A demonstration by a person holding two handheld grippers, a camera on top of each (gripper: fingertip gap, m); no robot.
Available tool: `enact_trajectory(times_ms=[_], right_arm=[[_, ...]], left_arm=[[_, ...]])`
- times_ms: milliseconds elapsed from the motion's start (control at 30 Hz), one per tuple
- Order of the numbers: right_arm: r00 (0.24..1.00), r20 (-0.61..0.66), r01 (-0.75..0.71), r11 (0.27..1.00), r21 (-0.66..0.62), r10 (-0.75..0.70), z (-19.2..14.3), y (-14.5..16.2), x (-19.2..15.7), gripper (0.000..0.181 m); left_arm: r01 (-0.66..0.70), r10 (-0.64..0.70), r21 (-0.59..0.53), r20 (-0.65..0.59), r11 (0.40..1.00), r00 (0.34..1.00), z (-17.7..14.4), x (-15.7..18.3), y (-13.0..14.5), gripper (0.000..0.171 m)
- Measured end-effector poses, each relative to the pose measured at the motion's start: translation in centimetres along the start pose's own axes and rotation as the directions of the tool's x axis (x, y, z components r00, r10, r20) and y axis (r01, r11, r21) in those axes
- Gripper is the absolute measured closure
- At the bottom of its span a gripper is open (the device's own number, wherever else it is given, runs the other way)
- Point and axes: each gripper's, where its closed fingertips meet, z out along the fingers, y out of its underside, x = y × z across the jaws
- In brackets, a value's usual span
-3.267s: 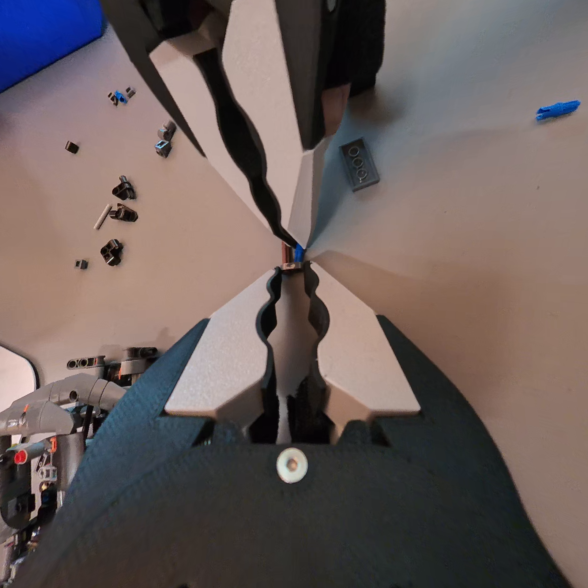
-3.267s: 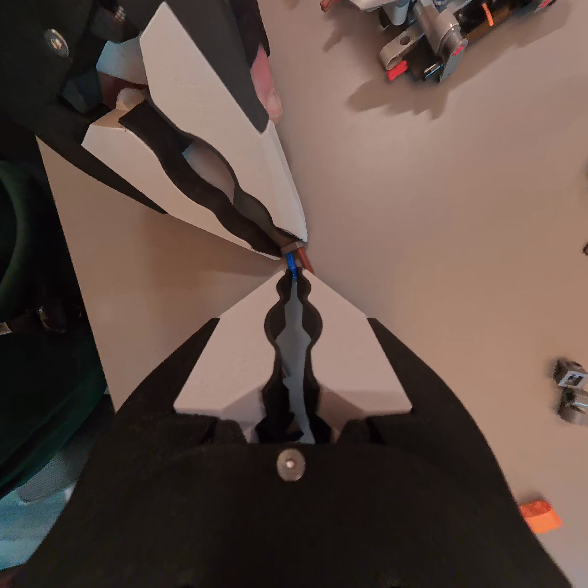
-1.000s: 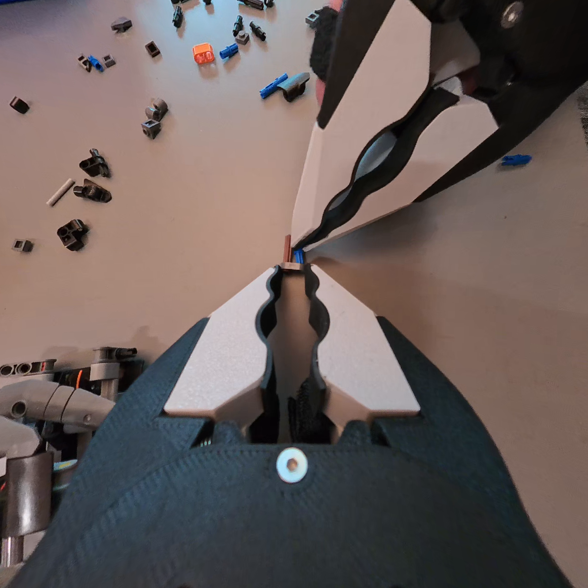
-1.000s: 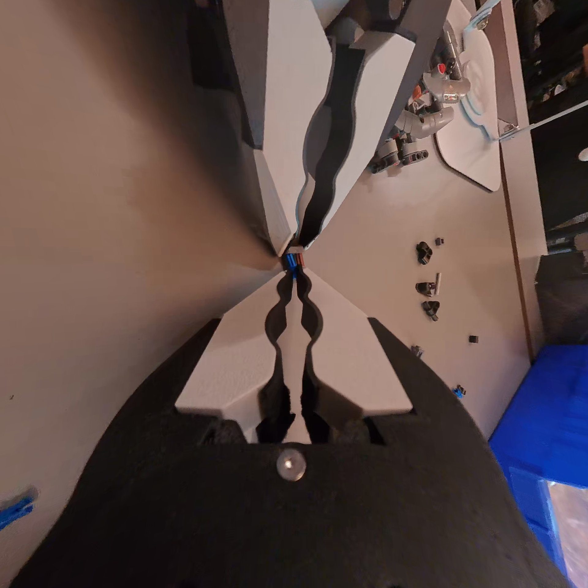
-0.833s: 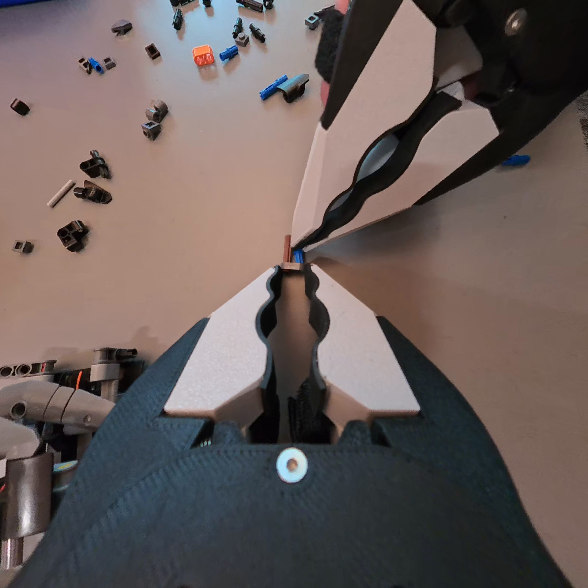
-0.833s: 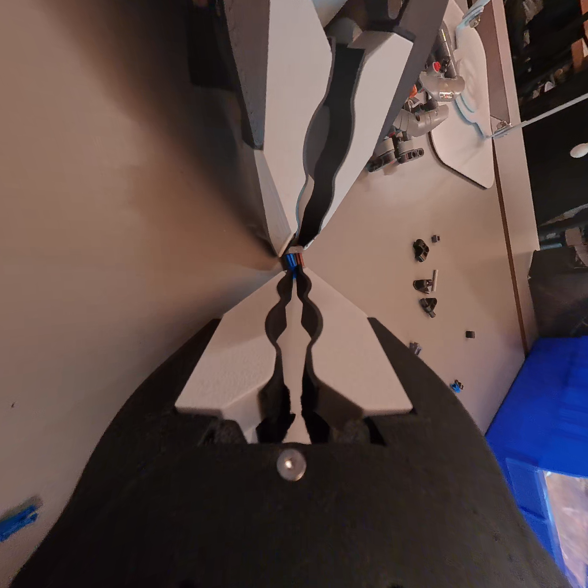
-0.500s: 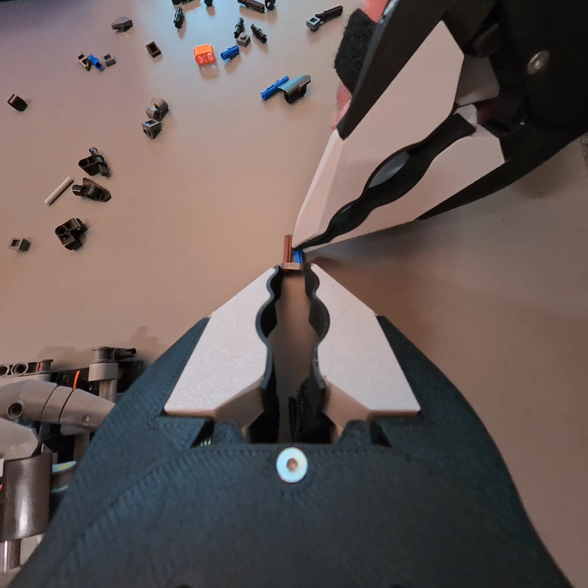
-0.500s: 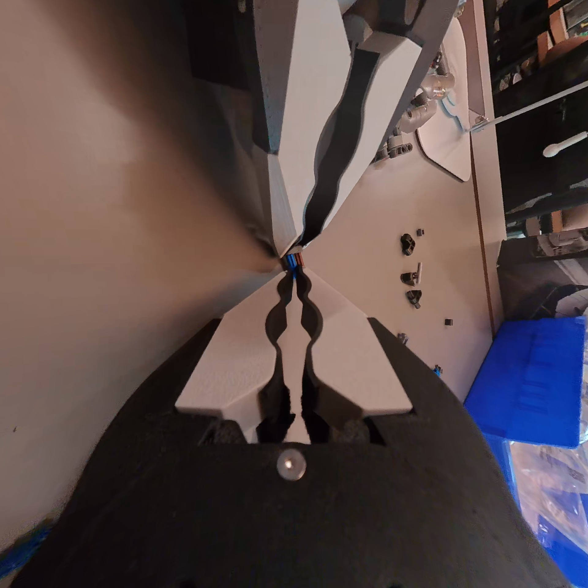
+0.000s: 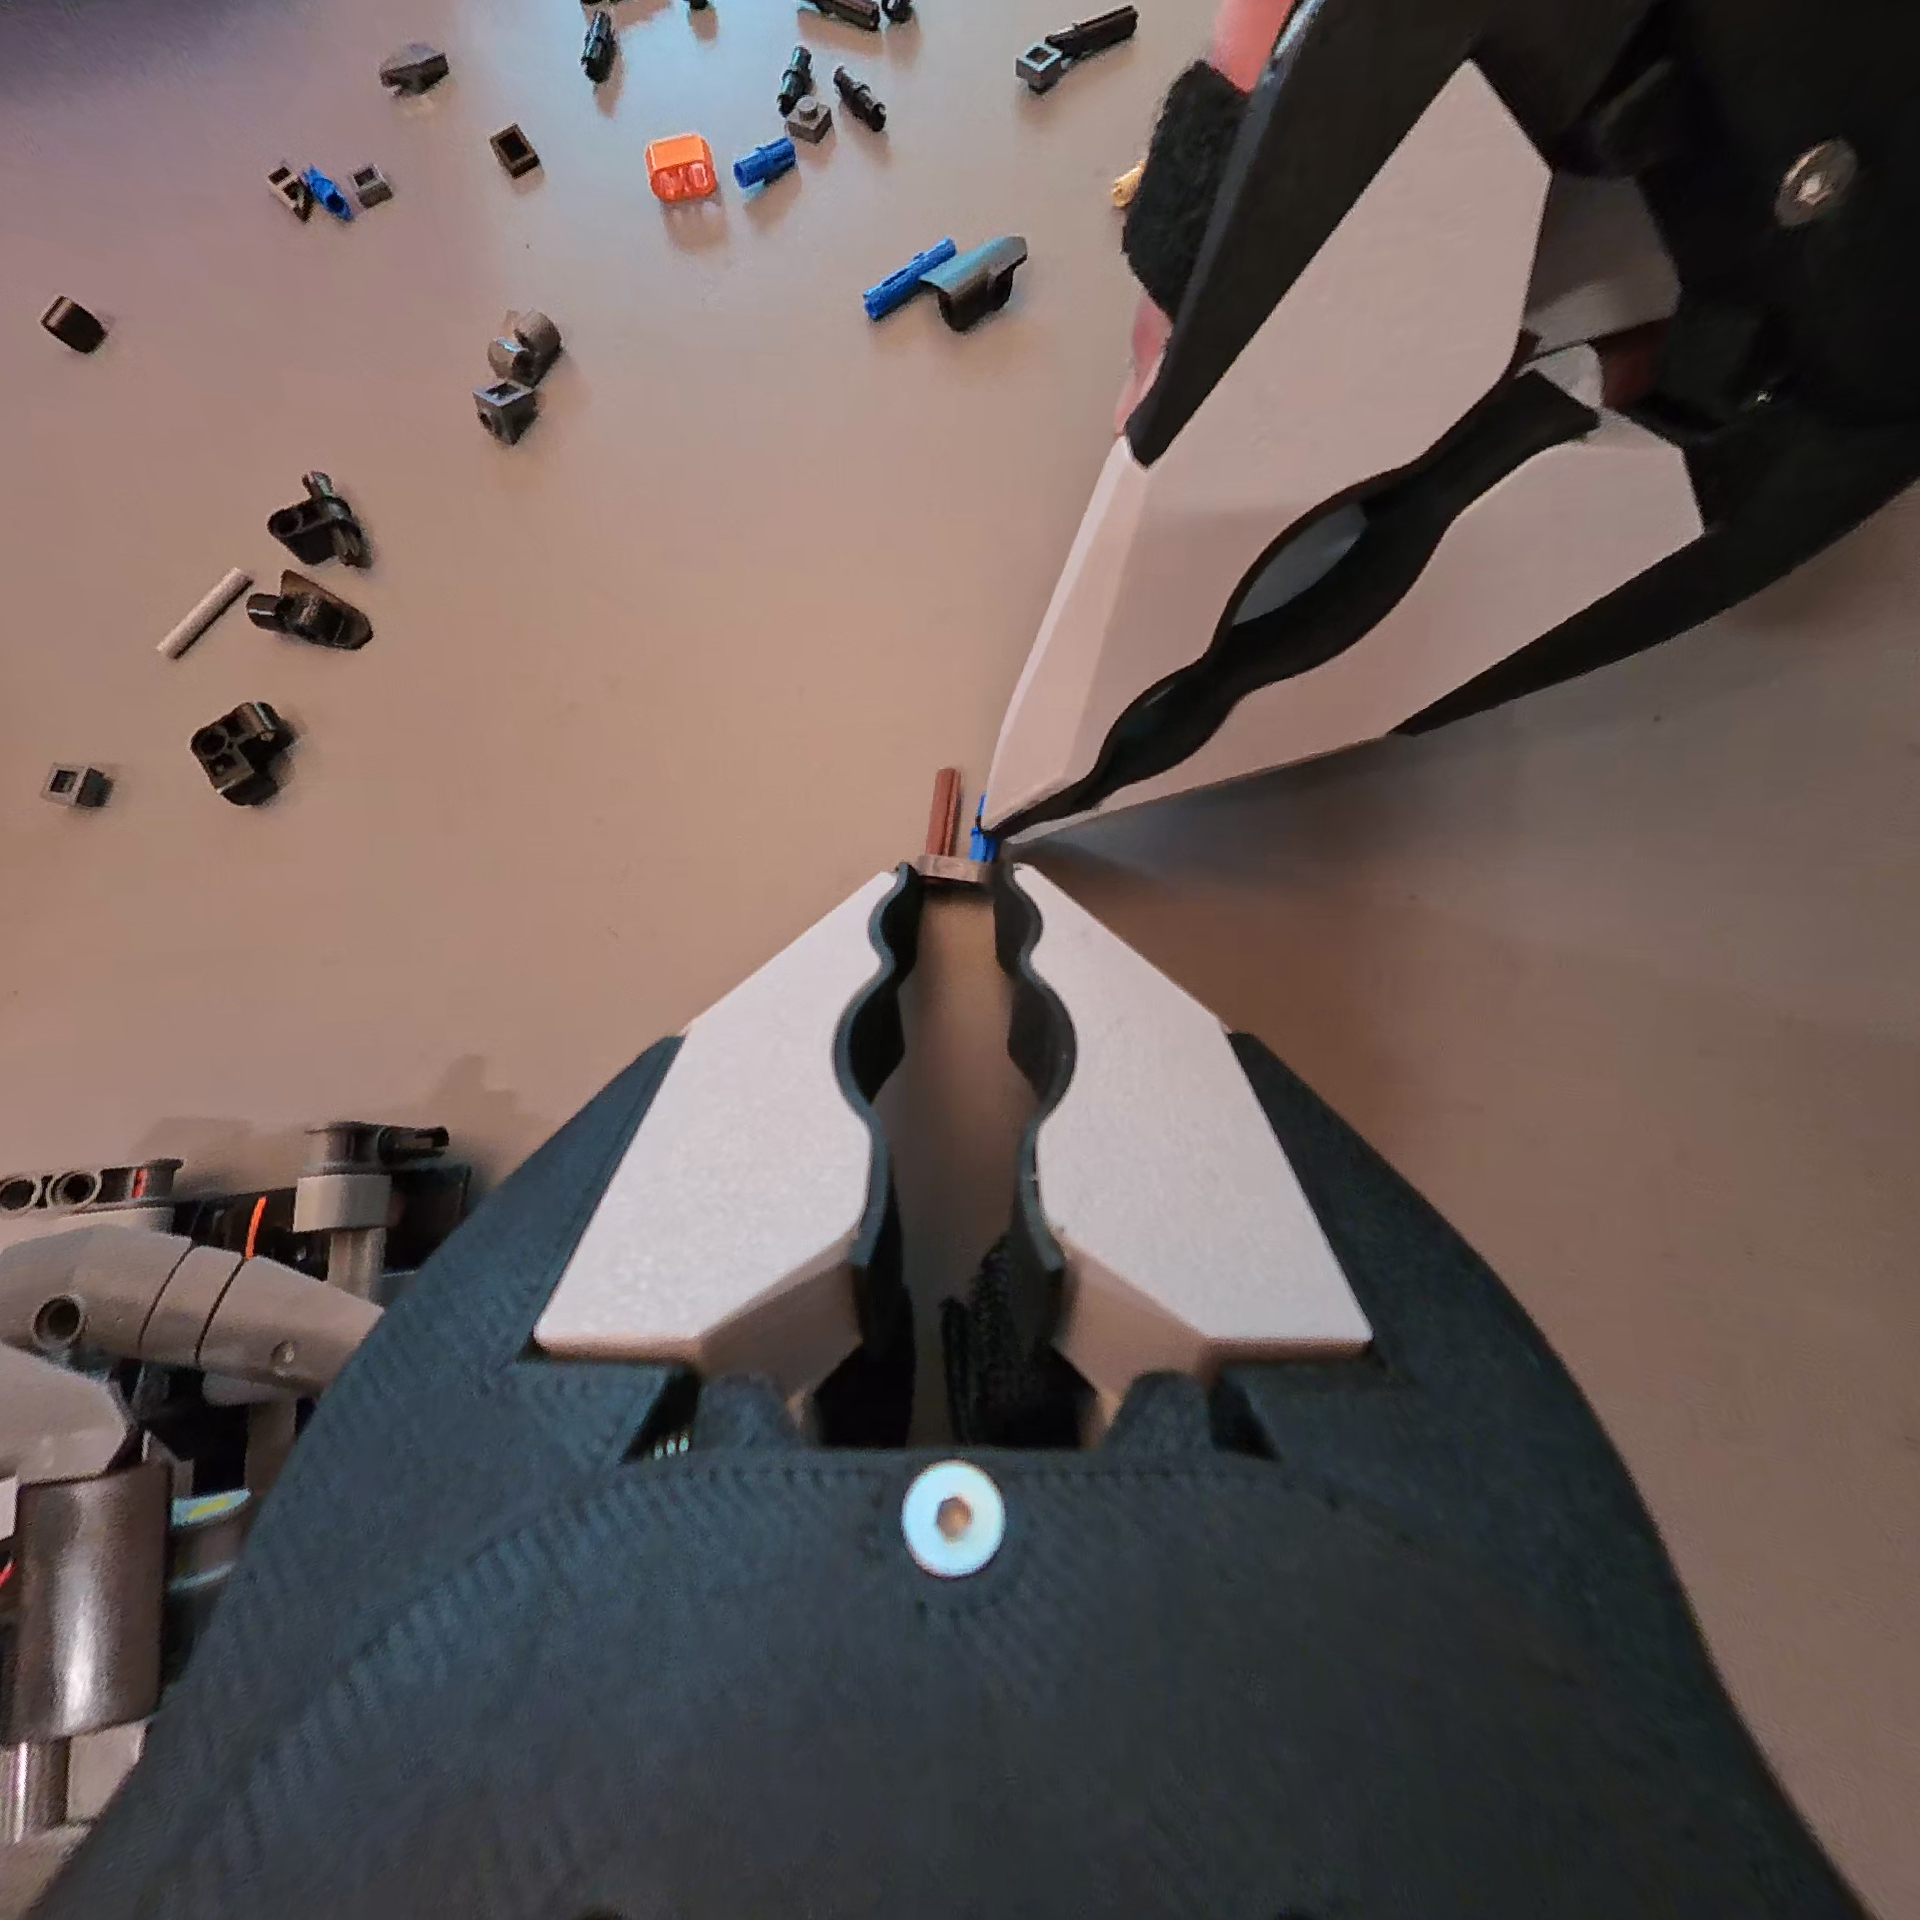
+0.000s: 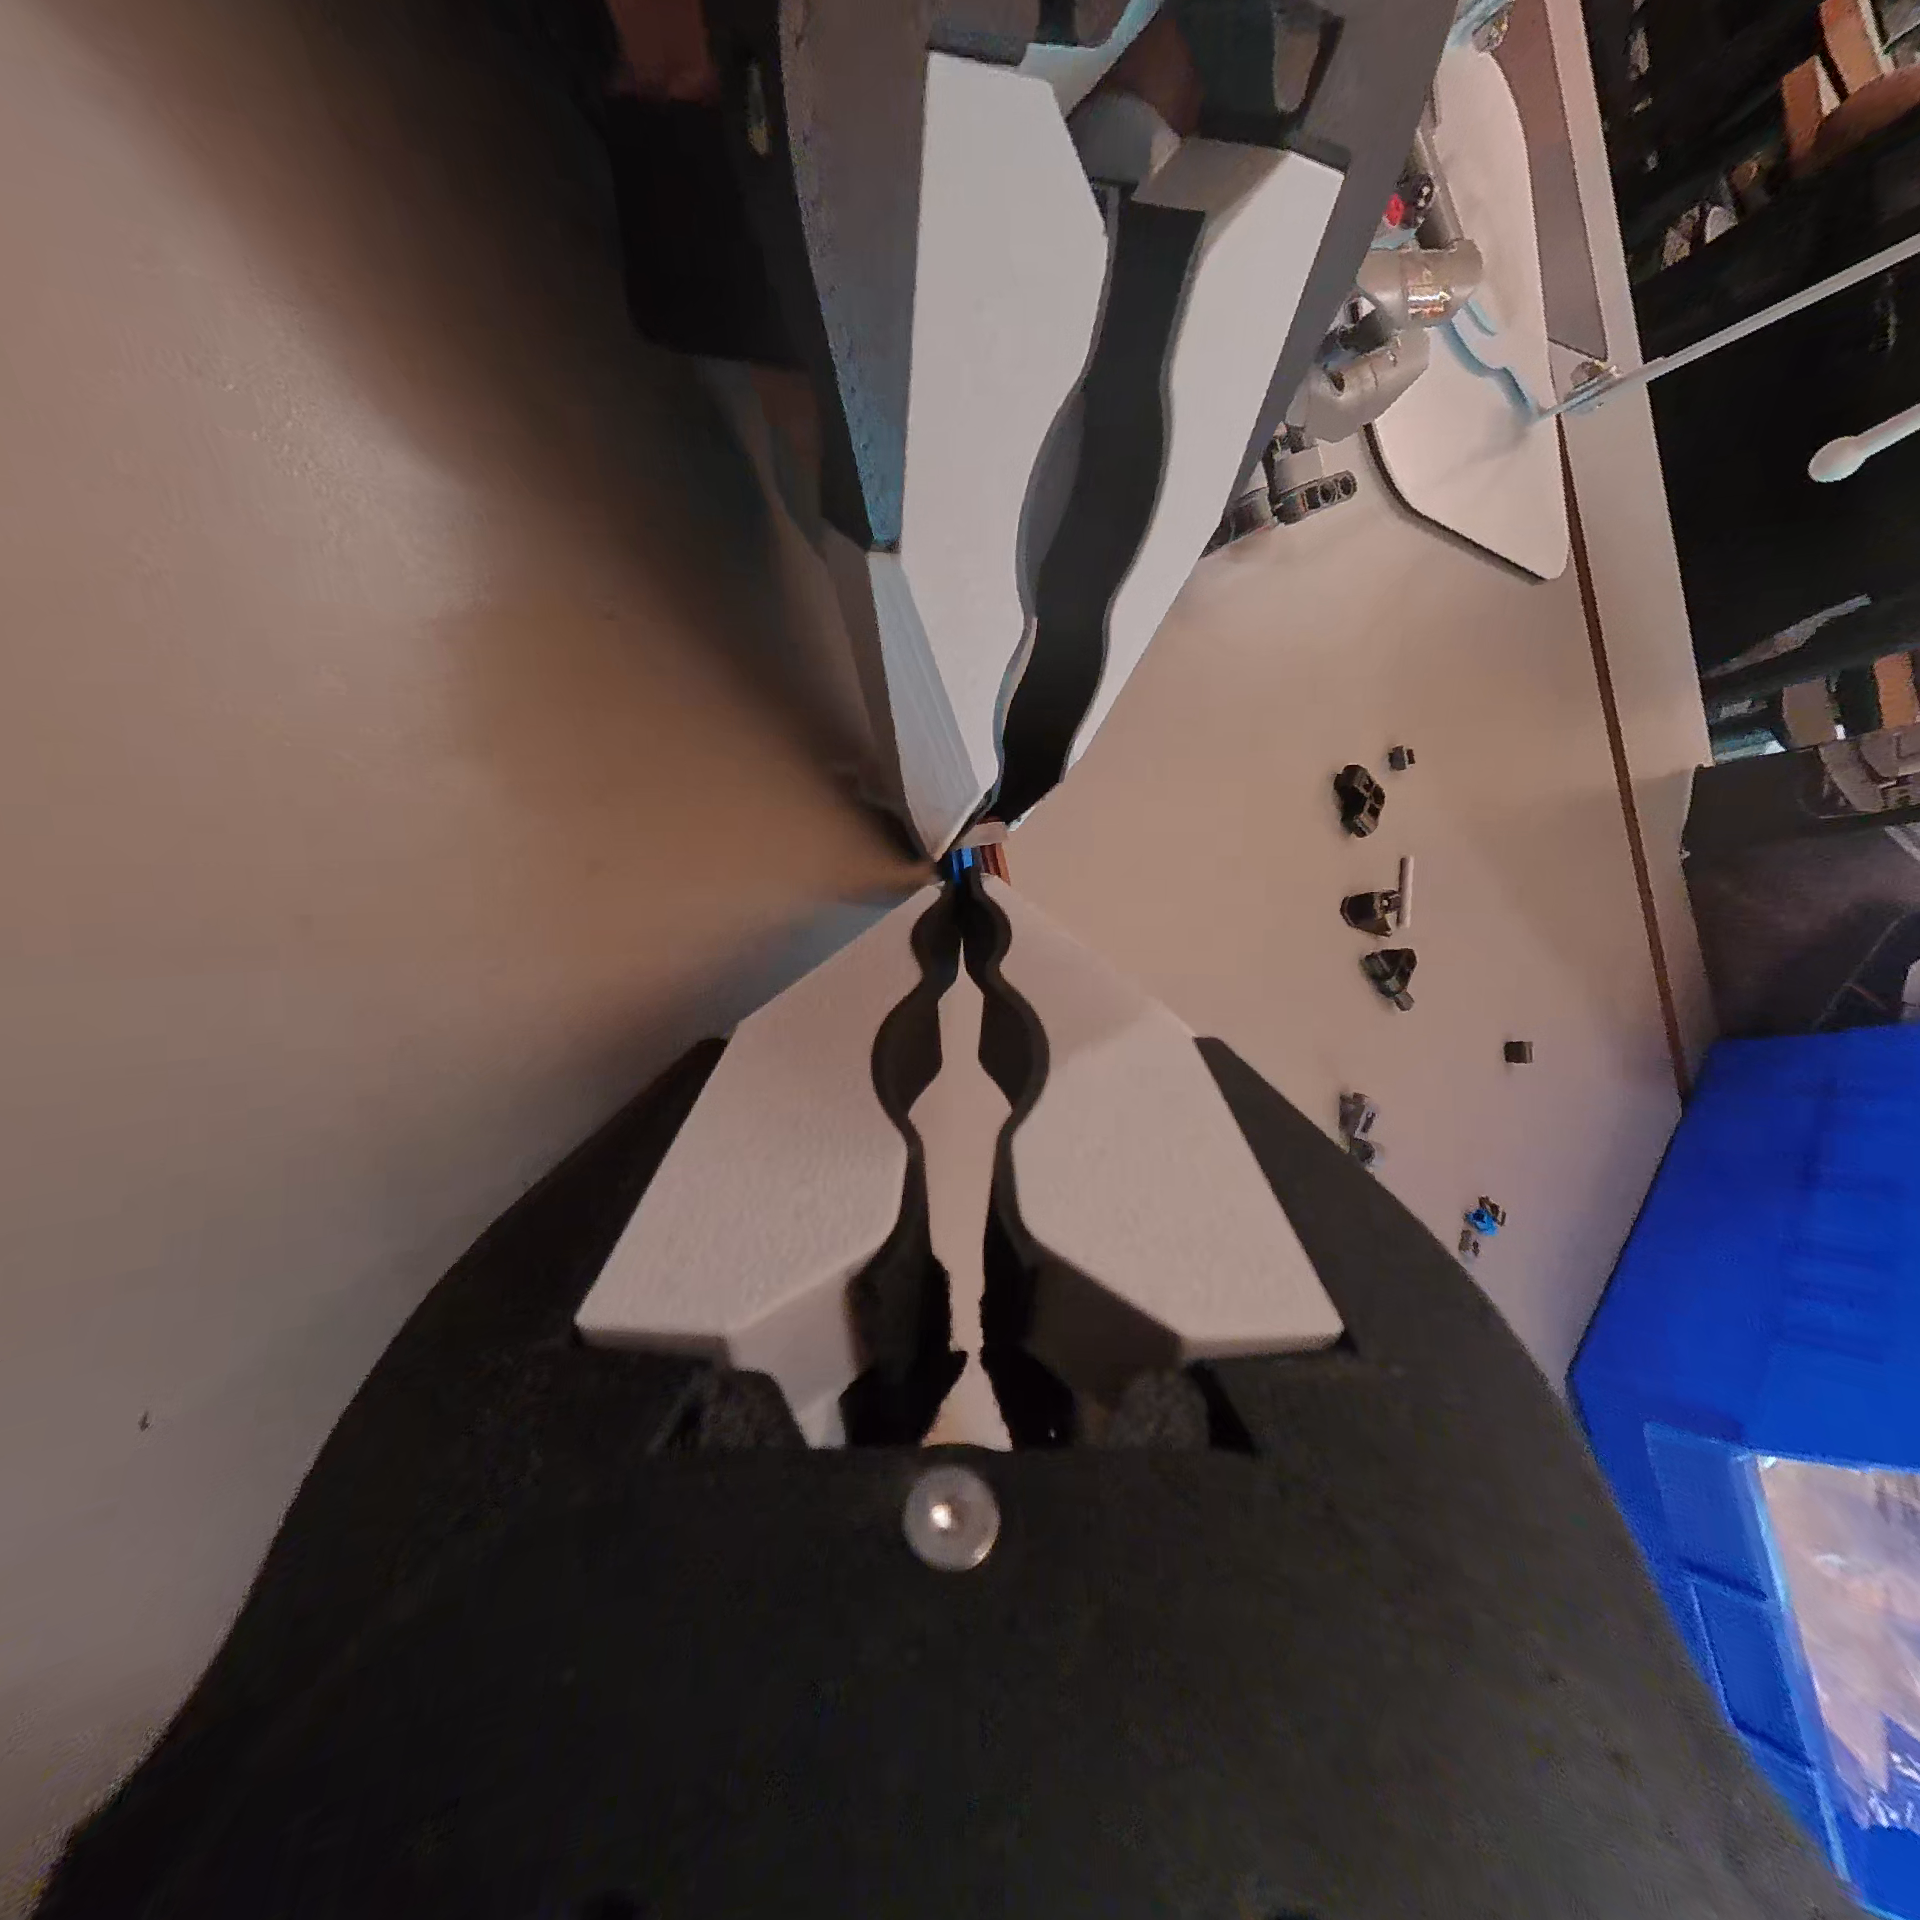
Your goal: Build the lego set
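My left gripper is shut on a small brown and grey connector piece with a brown axle stub pointing forward. My right gripper is shut on a small blue pin. The two grippers meet tip to tip above the table. The blue pin touches the right side of the connector piece, which also shows in the right wrist view. In the left wrist view the right gripper comes in from the upper right. How far the pin sits in the piece is hidden by the fingertips.
Loose parts lie on the beige table: an orange brick, blue pins, black connectors. A partly built grey model stands at the lower left. A blue bin and the table edge show at the right. Left and right tips are no more than a few centimetres apart.
The right gripper has swung round the joined pieces, from pointing straight at my left gripper to coming in from the upper right. Both stayed shut with pin and connector touching.
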Motion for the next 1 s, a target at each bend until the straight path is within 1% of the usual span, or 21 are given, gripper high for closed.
enact_trajectory(times_ms=[200, 267, 467, 533, 567, 667, 733, 800, 867, 1000], right_arm=[[0.997, 0.077, -0.034, 0.998, 0.052, 0.03, 0.1, -0.2, -0.1, 0.181], [0.996, 0.087, -0.027, 0.998, 0.051, 0.022, 0.1, -0.3, -0.1, 0.181], [0.986, 0.153, -0.082, 0.994, 0.076, 0.07, 0.0, -0.3, 0.0, 0.181], [0.979, 0.169, -0.135, 0.986, 0.101, 0.116, -0.5, -0.3, 0.4, 0.181], [0.975, 0.173, -0.156, 0.984, 0.092, 0.138, -0.8, 0.1, 0.6, 0.181], [0.953, 0.251, -0.198, 0.976, 0.089, 0.171, -1.1, 0.3, -0.1, 0.181], [0.958, 0.234, -0.183, 0.982, 0.056, 0.165, -0.7, 0.8, -0.2, 0.181], [0.96, 0.224, -0.181, 0.982, 0.05, 0.166, -0.7, 0.9, -0.1, 0.181], [0.952, 0.235, -0.21, 0.977, 0.045, 0.193, -0.6, 1.1, 0.0, 0.181], [0.943, 0.264, -0.224, 0.973, 0.054, 0.203, -0.4, 0.9, 0.0, 0.181]], left_arm=[[0.003, -0.003, 0.002, -0.002, 1.0, 1.0, 0.0, 0.0, -0.1, 0.158], [0.002, -0.002, 0.002, -0.002, 1.0, 1.0, 0.1, 0.0, -0.1, 0.158], [-0.012, 0.012, 0.004, -0.001, 1.0, 1.0, 0.1, 0.1, -0.1, 0.158], [-0.029, 0.029, 0.003, 0.009, 1.0, 1.0, 0.2, 0.1, -0.2, 0.158], [-0.029, 0.029, 0.002, 0.009, 1.0, 1.0, 0.2, 0.1, -0.2, 0.158], [-0.033, 0.033, 0.003, 0.008, 0.999, 0.999, 0.3, 0.1, -0.3, 0.158], [-0.034, 0.034, 0.004, 0.006, 0.999, 0.999, 0.3, 0.2, -0.2, 0.158], [-0.039, 0.039, 0.004, 0.01, 0.999, 0.999, 0.3, 0.2, -0.2, 0.158], [-0.039, 0.039, 0.004, 0.01, 0.999, 0.999, 0.3, 0.2, -0.2, 0.158], [-0.037, 0.037, 0.005, 0.009, 0.999, 0.999, 0.3, 0.2, -0.3, 0.158]])
